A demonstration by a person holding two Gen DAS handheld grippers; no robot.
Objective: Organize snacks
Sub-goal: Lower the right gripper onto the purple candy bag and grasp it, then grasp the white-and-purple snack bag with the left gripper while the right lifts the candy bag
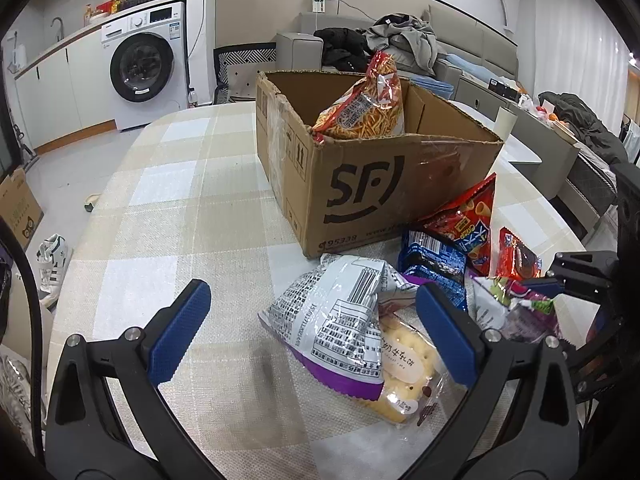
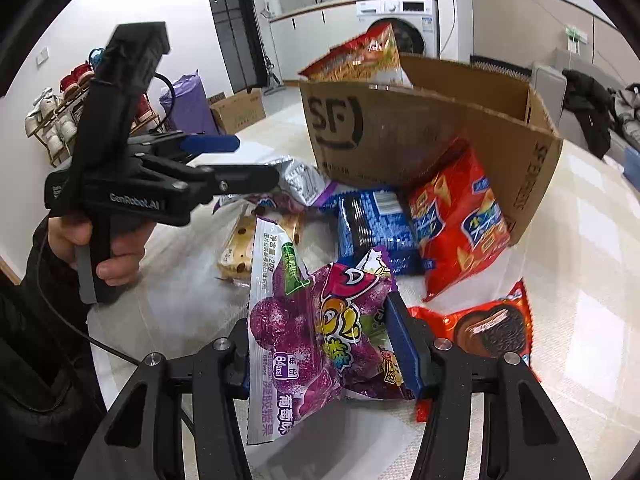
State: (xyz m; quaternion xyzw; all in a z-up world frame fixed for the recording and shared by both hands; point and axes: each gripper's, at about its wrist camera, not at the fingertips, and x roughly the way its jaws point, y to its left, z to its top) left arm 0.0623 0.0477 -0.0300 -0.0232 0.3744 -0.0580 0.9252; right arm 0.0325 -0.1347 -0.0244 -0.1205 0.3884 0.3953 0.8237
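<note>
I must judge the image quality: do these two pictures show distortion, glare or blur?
Left wrist view: strong fisheye bending, dark corners; the brown cardboard box is sharp. Right wrist view: same bending; the purple grape candy bag between the right tool's pads shows slight glare, and the print stays readable.

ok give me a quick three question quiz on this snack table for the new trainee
1. True or false: the cardboard box is empty.
2. Which packet sits between the right gripper's pads? A. purple grape candy bag B. blue cookie packet C. red chip bag
3. Fill in: the left gripper is ____, with nothing gripped.

Key
1. False: an orange noodle snack bag stands in it.
2. A: both pads press its sides.
3. Open: it hangs over the white and purple bag and cracker packet.
</note>
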